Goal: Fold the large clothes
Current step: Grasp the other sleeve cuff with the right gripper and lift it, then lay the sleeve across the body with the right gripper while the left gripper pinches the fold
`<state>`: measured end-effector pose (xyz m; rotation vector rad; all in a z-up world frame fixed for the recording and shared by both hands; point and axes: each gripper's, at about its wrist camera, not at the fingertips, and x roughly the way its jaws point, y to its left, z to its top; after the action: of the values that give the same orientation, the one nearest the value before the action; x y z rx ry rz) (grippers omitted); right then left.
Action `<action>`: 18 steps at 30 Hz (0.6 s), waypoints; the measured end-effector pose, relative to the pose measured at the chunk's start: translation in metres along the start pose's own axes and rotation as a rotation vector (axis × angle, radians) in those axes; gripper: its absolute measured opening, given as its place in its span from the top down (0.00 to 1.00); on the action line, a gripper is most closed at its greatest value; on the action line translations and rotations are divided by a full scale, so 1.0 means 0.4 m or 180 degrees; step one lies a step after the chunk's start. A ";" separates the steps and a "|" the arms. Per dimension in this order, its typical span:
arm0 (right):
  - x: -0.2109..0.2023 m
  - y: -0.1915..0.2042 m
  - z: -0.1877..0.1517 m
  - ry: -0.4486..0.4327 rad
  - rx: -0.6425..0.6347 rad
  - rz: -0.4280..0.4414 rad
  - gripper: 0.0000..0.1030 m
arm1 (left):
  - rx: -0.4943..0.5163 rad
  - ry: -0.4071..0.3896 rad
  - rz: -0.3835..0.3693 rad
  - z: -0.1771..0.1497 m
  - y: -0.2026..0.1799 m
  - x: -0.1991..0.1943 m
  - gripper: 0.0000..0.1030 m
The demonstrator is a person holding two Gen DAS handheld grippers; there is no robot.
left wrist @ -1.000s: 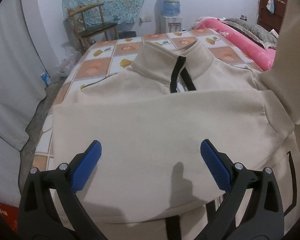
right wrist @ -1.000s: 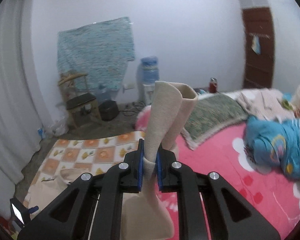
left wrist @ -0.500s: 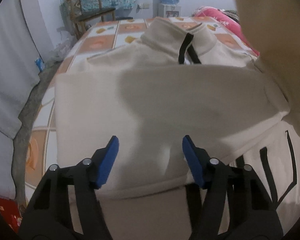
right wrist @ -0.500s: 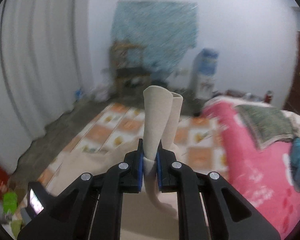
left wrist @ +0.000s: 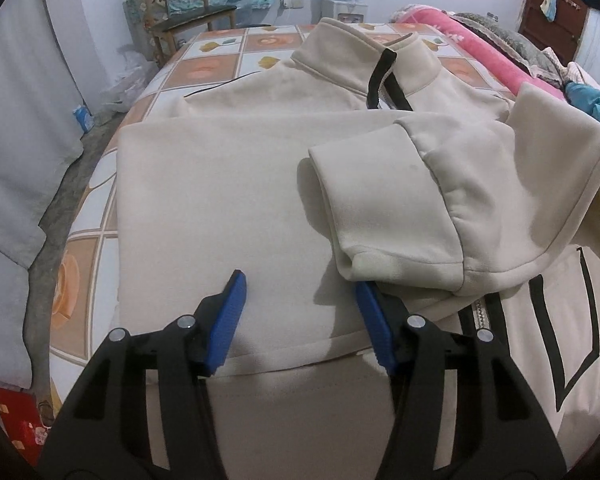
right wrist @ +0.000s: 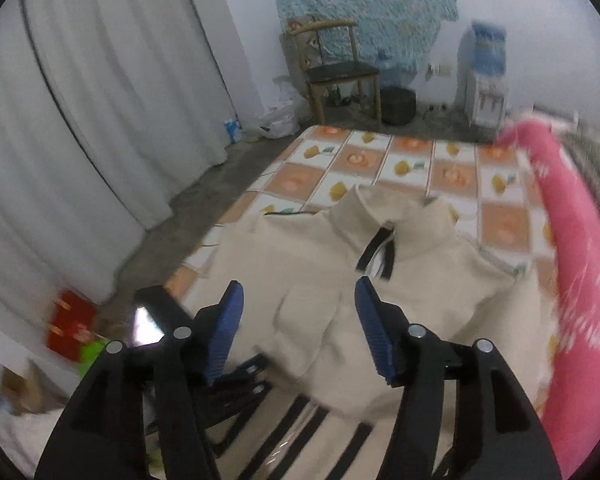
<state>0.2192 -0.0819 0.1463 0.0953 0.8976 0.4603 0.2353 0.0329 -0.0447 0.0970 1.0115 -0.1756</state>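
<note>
Looking along the left gripper [left wrist: 298, 312]: jaws half-wide and closing, empty, poised over the cream fleece zip-neck pullover [left wrist: 228, 200] spread on the checked orange bedsheet [left wrist: 216, 68], its sleeve [left wrist: 380, 200] laid across the chest for folding.

Right view: right gripper [right wrist: 298, 316] jaws opening, holding nothing, above that sleeve.

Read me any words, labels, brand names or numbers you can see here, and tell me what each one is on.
No text here can be read.
Red box on the floor: gold markings, too small and blurred to read.
Blue carton by the curtain: printing too small to read.
Water dispenser: blurred, no legible label.
</note>
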 end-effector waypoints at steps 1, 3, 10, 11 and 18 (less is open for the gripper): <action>0.004 -0.023 -0.005 0.0012 0.0065 0.0064 0.42 | 0.0001 0.0001 0.0001 0.000 0.001 0.000 0.47; 0.008 -0.056 -0.030 0.0037 0.0196 0.0117 0.38 | 0.0002 0.0006 0.0013 0.001 -0.001 0.000 0.47; 0.054 -0.152 -0.143 0.0343 0.0614 -0.0037 0.38 | -0.0005 0.0019 0.0021 0.002 -0.001 0.000 0.47; 0.055 -0.166 -0.152 0.0346 0.0662 -0.0069 0.38 | 0.0005 0.0026 0.0016 0.003 -0.001 0.000 0.47; 0.069 -0.232 -0.180 0.0418 0.0894 -0.0109 0.37 | -0.0064 0.0099 -0.0124 0.009 0.007 -0.005 0.47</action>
<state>0.2105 -0.1617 0.0561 0.3086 1.0880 0.3087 0.2377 0.0353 -0.0412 0.0619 1.0465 -0.2001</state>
